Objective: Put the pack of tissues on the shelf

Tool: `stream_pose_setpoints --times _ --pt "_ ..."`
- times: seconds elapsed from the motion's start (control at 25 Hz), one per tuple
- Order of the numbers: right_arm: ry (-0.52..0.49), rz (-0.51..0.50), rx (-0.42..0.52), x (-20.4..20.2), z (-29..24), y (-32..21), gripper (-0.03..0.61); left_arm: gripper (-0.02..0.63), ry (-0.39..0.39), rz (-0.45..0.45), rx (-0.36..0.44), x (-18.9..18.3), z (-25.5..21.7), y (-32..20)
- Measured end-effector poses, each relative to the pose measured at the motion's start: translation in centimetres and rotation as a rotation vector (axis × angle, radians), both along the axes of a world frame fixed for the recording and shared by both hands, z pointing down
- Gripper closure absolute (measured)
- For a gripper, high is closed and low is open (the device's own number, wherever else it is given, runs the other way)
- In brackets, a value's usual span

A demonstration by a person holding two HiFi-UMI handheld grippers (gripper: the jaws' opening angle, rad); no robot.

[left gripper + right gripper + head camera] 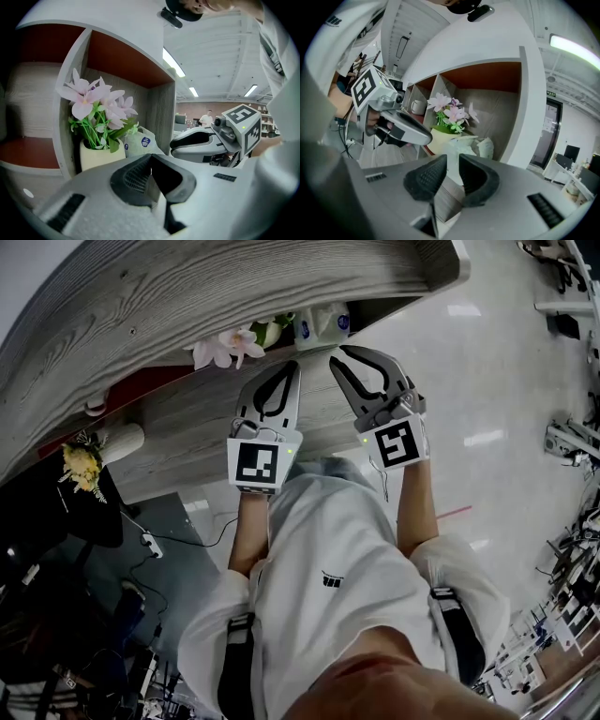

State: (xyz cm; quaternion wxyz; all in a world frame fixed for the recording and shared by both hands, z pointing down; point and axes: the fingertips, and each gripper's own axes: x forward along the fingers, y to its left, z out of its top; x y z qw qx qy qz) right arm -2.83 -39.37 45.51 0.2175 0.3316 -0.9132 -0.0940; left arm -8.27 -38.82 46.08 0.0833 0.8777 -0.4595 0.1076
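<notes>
- You're holding the left gripper (150,157) with its jaws pressed together, nothing between them.
- The right gripper (451,161) is sitting with its jaws a narrow gap apart, also carrying nothing. The white showing through the gap is lying beyond the tips, not between them.
- You're pointing both grippers up at the shelf (234,296), side by side, tips just short of the end compartment. They're touching nothing that I can see.
- The pack of tissues (140,143) is lying inside that compartment, wedged between the flower pot (101,157) and the compartment's side wall.
- My read is that the placement is finished. Pot and wall are flanking the pack, so it's probably not going to slide sideways.
- The pink flowers (93,98) are leaning over the pack. If you're backing out, pulling straight away looks safest, since a sideways swing is risking a snag on the stems.
</notes>
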Motion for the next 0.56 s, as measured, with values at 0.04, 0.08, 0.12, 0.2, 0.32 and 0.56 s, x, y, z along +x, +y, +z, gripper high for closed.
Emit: stream_pose_setpoints --times 0.04,0.08,0.12,0.2,0.32,0.56 --pt "0.001 -0.001 0.002 0.0 -0.1 0.1 0.494 0.588 -0.001 0.0 0.002 0.0 -0.1 0.1" --pt "0.001 -0.003 0.004 0.0 -0.1 0.3 0.494 0.588 -0.002 0.0 0.004 0.0 -0.1 0.1" --pt "0.0 -0.004 0.006 0.1 -0.2 0.4 0.494 0.588 -0.003 0.0 0.005 0.1 -0.2 0.2" --pt "-0.003 -0.004 0.01 0.2 -0.4 0.6 0.494 0.588 -0.002 -0.002 0.007 0.2 -0.4 0.3" --pt "-0.005 -0.002 0.01 0.4 -0.6 1.0 0.495 0.588 0.007 -0.011 0.005 0.4 -0.8 0.4" --pt "-0.006 -0.005 0.009 0.9 -0.8 2.0 0.497 0.588 -0.019 0.001 0.015 0.6 -0.7 1.2"
